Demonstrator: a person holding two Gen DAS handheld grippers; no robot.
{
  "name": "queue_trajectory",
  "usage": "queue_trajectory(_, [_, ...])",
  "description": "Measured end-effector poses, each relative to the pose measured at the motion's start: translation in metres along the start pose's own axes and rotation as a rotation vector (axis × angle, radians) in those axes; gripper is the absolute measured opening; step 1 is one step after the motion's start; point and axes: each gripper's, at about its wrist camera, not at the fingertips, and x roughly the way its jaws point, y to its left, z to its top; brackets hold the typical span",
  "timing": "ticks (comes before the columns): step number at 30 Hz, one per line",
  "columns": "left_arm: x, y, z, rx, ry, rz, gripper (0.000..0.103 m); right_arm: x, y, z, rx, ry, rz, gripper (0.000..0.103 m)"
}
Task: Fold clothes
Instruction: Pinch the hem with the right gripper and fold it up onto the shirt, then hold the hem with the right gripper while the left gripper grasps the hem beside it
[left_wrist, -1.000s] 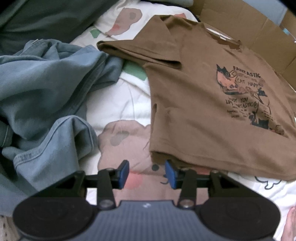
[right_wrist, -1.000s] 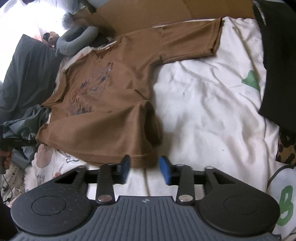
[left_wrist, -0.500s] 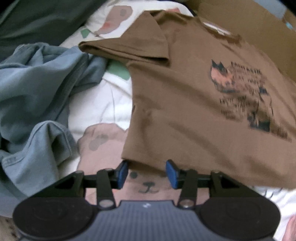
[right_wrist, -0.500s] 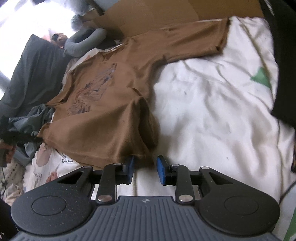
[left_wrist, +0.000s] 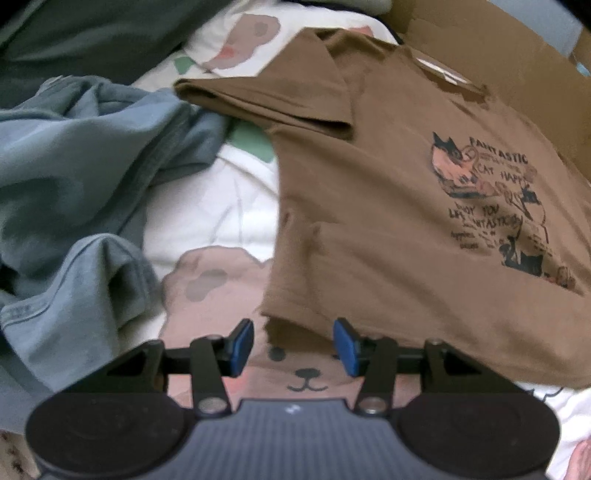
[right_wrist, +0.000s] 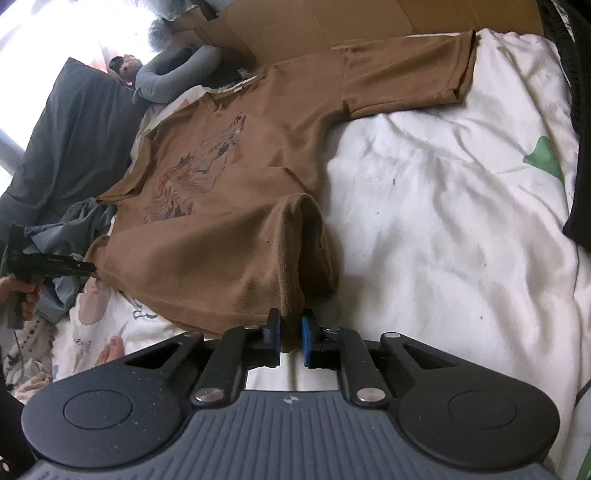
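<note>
In the left wrist view, a crumpled blue-grey garment (left_wrist: 74, 192) is seen at nine o'clock on the printed bedsheet (left_wrist: 214, 206); the brown T-shirt (left_wrist: 388, 221) is spread flat from centre towards three o'clock, its cat print facing up; the left gripper (left_wrist: 293, 343) is held at six o'clock with its blue pads apart – the shirt's bottom corner lies between them, and no pad is seen pressing on it. In the right wrist view, a hand (right_wrist: 22, 299) is seen at nine o'clock; the shirt stretches towards one o'clock, cardboard (right_wrist: 314, 26) behind it; the right gripper (right_wrist: 291, 341) at six o'clock is closing – the lifted hem corner is pinched between its pads.
</note>
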Motion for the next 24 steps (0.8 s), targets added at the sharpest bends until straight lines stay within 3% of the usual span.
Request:
queue_trajectory(10, [-0.027, 0.022, -0.01, 0.013, -0.056, -0.037, 0.051, -0.034, 0.021, 0.008, 0.042, 0.069, -0.074, 0.005])
queue_trajectory(19, [-0.028, 0.03, -0.032, -0.04, -0.114, -0.112, 0.051, -0.064, 0.049, 0.027, -0.017, 0.126, -0.22, 0.005])
queue_trajectory(24, [-0.018, 0.023, -0.045, 0.007, -0.126, -0.125, 0.049, -0.071, 0.052, 0.036, -0.026, 0.145, -0.305, 0.005])
